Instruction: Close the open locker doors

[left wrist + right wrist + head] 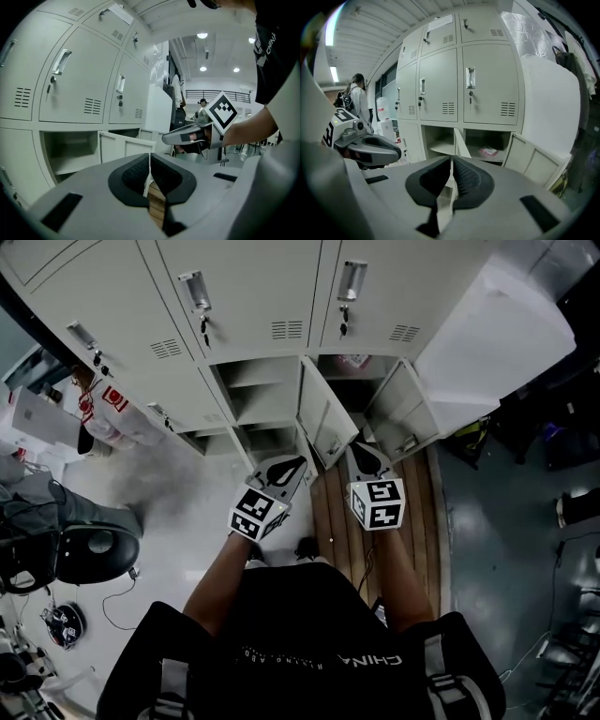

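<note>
Locker doors (325, 420), two swung open just ahead of the fingers, probably want a flat push: with the left gripper (294, 463) and right gripper (364, 452) fingers pressed together on nothing, lay each against a door's outer face.

- The grey left gripper (286, 468), with its black-and-white marker cube, points at the pale grey metal lockers (244, 296).
- The matching right gripper (367, 457) is just beside it, not touching.
- A pale open locker door (323, 418) stands just ahead, between the two tips.
- A second open door (405, 416) swings out ahead-right of the right gripper.
- Brown wooden floor planks (336, 521) lie below both.
</note>
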Available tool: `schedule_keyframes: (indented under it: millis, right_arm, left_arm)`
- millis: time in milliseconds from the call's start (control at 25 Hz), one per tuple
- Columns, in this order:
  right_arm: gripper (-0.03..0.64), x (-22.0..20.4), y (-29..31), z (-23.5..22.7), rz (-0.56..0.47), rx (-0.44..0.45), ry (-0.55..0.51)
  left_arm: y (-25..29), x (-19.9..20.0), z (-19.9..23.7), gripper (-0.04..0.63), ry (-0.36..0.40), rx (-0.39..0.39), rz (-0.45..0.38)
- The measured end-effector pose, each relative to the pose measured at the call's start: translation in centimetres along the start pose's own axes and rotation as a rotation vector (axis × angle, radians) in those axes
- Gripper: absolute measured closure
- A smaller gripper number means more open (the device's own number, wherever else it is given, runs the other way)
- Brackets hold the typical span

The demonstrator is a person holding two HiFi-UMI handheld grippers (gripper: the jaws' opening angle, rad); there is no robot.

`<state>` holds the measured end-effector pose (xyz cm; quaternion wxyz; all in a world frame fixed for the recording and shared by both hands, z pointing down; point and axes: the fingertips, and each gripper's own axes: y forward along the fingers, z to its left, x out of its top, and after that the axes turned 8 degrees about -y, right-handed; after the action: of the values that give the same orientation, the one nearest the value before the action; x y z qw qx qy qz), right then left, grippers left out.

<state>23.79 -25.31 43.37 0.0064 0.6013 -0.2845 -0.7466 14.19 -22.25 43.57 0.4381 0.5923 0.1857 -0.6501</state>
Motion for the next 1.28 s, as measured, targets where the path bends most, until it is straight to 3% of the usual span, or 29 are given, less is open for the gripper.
schedule_keyframes:
  millis: [240,360,640,760,1280]
  right_arm:
    - [0.578,-1.6,1.0,-2.4,0.013,0.054,0.006]
    - [0.48,-2.1,1.8,-2.9,0.018,0.098,0.017]
    - [0.48,-2.8,3.7,-3.4,0.03,0.134,-0.004]
    - [0.482,-2.9,4.1,-3.4,0.033,0.145,-0.003]
    - [0.506,-3.0,4.2,-2.4,0.048,0.177,-0.014]
  left_arm:
    - [2.6,-0.2,-1.2,0.572,-0.017,0.002,0.01]
    - [3.2,-0.8,-1.3,0.572,-0.028,0.028,0.021]
    - [3.5,-1.9,-1.3,0.566,-0.043,0.075,0.033]
    - [3.3,-2.5,-1.2,0.512,-0.052,0.088,0.049]
    - [3.1,-3.2,-1.9,0.511,-0.054,0.101,0.065]
